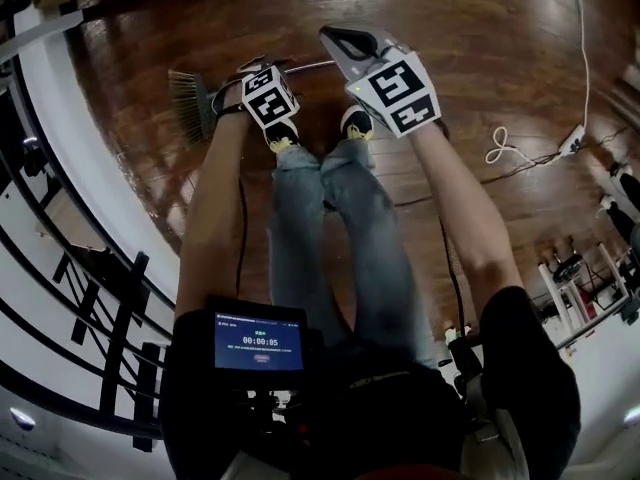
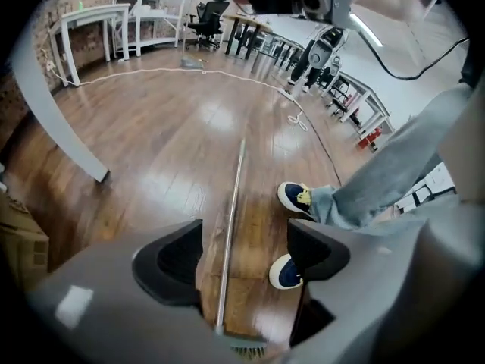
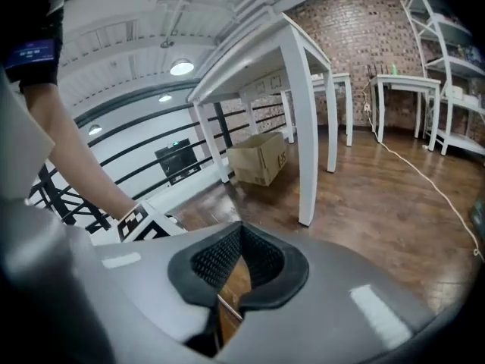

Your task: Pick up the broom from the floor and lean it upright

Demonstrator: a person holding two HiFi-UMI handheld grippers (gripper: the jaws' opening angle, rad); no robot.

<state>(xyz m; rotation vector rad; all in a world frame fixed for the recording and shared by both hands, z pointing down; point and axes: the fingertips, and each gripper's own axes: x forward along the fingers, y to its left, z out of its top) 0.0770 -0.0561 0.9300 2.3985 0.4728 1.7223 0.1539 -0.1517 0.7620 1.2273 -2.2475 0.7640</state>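
Note:
The broom lies flat on the wooden floor: brown bristles point(image 1: 188, 103) at the left, thin metal handle point(image 1: 310, 66) running right. My left gripper point(image 1: 255, 71) hangs over the handle close to the bristles. In the left gripper view it point(image 2: 246, 230) is open, with the handle point(image 2: 231, 218) lying on the floor between the two pads and touching neither; the bristles point(image 2: 246, 349) peek in at the bottom edge. My right gripper point(image 1: 335, 40) is farther right along the handle, above it. It point(image 3: 241, 233) is shut and empty; a thin metal line shows through the gap below the pads.
The person's two blue shoes point(image 2: 295, 197) stand just right of the handle. A white table leg point(image 2: 68, 139) and a cardboard box point(image 3: 260, 158) stand nearby. A white cable point(image 1: 500, 148) and a power strip point(image 1: 572, 140) lie at the right. A black railing point(image 1: 100, 298) runs along the left.

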